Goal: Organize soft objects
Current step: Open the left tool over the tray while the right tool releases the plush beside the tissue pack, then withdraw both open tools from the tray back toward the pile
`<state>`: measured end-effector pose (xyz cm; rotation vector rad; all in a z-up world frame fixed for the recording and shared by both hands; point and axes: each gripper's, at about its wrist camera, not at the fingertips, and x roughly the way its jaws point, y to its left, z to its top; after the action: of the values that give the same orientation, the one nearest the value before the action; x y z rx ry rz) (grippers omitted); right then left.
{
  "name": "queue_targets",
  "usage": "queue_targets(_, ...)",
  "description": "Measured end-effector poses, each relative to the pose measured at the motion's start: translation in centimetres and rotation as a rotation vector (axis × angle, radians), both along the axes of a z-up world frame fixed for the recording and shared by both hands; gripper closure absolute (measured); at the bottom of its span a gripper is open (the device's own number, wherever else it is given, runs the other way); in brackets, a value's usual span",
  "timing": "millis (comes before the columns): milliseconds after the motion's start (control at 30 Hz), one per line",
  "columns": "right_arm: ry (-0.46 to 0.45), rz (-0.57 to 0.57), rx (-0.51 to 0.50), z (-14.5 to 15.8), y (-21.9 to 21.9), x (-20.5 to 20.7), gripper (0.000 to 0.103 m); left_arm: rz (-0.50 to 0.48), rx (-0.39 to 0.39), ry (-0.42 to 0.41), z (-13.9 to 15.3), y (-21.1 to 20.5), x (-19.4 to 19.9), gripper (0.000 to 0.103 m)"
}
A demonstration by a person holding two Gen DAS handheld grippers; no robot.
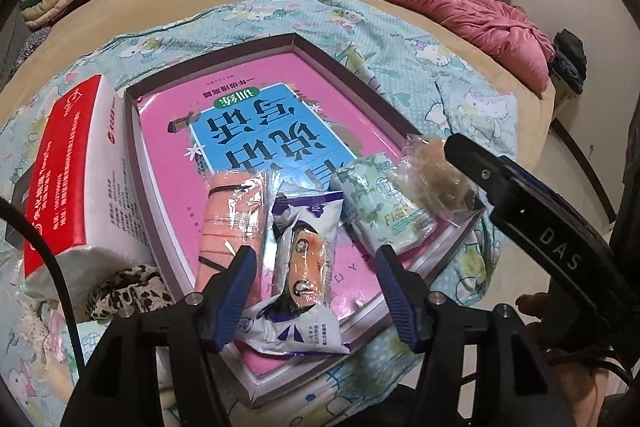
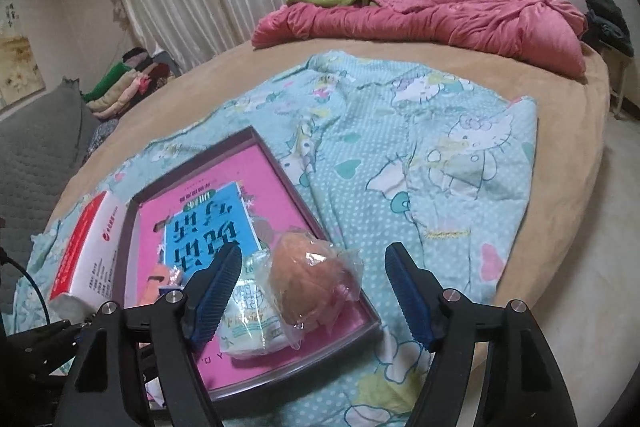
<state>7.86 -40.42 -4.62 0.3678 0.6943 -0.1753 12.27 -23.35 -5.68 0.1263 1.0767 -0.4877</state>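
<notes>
Left tool, jaws spread, straddles a white-and-purple sachet in the shallow box. Right tool, likewise open and empty, hovers over a bagged peach puff beside a green pack reading "Flora". Both rest on a pink book on the bed.

We note dim, soft indoor light, glare on plastic wrappers inside the tray, fisheye bending beyond it, right view blurrier.
</notes>
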Motion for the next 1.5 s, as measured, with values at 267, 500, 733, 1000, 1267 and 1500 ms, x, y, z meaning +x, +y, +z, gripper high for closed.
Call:
queue_targets(267,-0.037,-0.002,-0.035,1.6,0.6,-0.7,0.025,0.02,0.007,-0.062,2.2,1.0,-1.0,0.032)
queue_targets(500,-0.066,0.007,-0.049,3.2,1.5,-1.2,0.022,0.044,0.03,-0.117,4.2,2.2,-1.9,0.027)
queue_targets(733,-0.086,0.037,-0.063,4.7,3.0,-1.7,0.021,0.076,0.022,-0.138,5.5,4.0,-2.5,0.023)
queue_targets(1000,-0.087,0.068,-0.08,6.1,4.6,-2.2,0.02,0.103,0.02,-0.152,6.8,6.0,-3.4,0.016)
queue_targets(1267,-0.105,0.127,-0.087,8.1,7.2,-2.8,0.02,0.155,0.033,-0.159,8.1,9.4,-4.1,0.016)
queue_targets(1500,-0.134,0.193,-0.089,10.1,10.2,-3.3,0.019,0.218,0.046,-0.191,10.0,13.1,-4.9,0.016)
